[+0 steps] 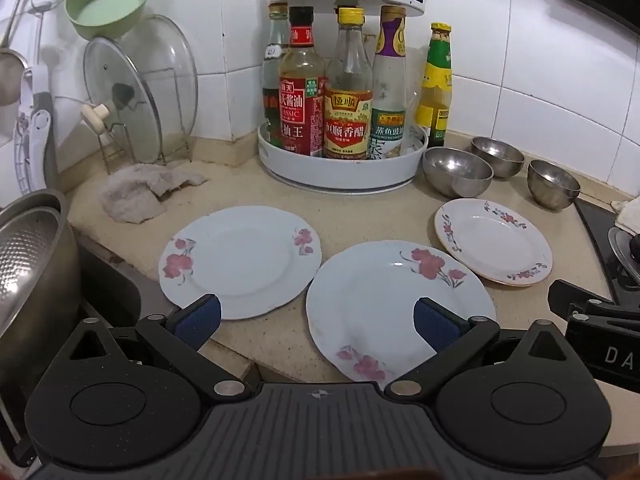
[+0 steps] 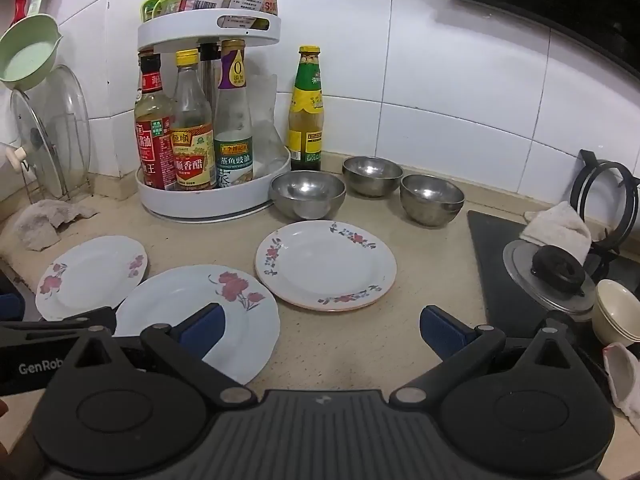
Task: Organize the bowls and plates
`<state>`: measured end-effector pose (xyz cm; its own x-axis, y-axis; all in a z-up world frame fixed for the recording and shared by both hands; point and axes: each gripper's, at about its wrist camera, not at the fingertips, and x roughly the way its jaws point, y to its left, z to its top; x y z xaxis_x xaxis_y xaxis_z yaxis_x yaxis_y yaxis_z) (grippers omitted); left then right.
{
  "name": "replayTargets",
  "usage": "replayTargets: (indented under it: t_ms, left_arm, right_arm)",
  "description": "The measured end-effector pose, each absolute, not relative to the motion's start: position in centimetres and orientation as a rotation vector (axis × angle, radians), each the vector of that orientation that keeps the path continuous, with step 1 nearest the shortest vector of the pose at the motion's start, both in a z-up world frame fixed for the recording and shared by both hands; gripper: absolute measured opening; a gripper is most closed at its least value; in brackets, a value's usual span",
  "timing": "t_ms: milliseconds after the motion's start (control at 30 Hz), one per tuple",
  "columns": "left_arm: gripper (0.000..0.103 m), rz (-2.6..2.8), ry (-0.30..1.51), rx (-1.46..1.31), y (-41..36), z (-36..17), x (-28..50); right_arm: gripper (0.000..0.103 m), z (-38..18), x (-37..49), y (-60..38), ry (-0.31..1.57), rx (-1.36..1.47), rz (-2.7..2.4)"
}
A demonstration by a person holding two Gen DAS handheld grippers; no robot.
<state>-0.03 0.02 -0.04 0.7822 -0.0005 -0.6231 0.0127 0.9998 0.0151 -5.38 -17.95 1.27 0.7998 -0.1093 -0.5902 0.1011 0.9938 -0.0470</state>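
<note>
- While both grippers hover low over the near edge of the table (image 1: 352,220), the left gripper (image 1: 316,322) has its blue-padded fingers (image 1: 198,320) spread wide and released, grasping nothing; the right gripper (image 2: 322,326) is likewise spread and empty, its fingers (image 2: 444,330) well apart over bare table
- Nearest lies the large flowered plate (image 1: 384,300), flat on the table with its near rim past the table's front edge; in the left wrist view the left gripper's right finger pad overlaps it, though I cannot tell whether it touches
- Just to its left sits a second flowered plate (image 1: 240,260), its rim close to the large one's; whether the two touch is unclear; the left finger pad overlaps its near rim
- To the right and a little farther back rests the gold-rimmed plate (image 2: 326,266), apart from the large plate; it seems to be a stack of two, but that is hard to judge
- Behind it stand three steel bowls, all upright: the front-left bowl (image 2: 308,194) just beside the white turntable rack (image 2: 212,204), the back bowl (image 2: 372,176) near the wall, and the right bowl (image 2: 432,200) near the black stove top (image 2: 492,268)
- On the rack's lower tier stand sauce bottles (image 2: 192,136); a yellow-labelled bottle (image 2: 306,112) stands on the table between the rack and the wall
- Far left, a crumpled cloth (image 1: 140,192) lies before a wire stand holding glass lids (image 1: 140,88); a green bowl (image 1: 104,4) rests on top of them
</note>
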Motion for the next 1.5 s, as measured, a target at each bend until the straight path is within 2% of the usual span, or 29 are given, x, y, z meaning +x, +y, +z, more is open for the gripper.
replayTargets:
  t_ms: [1500]
  left_arm:
    - [0.103, -0.006, 0.683, 0.042, 1.0, -0.9, 0.1]
  right_arm:
    - [0.101, 0.3, -5.0, -17.0, 0.688, 0.014, -0.107]
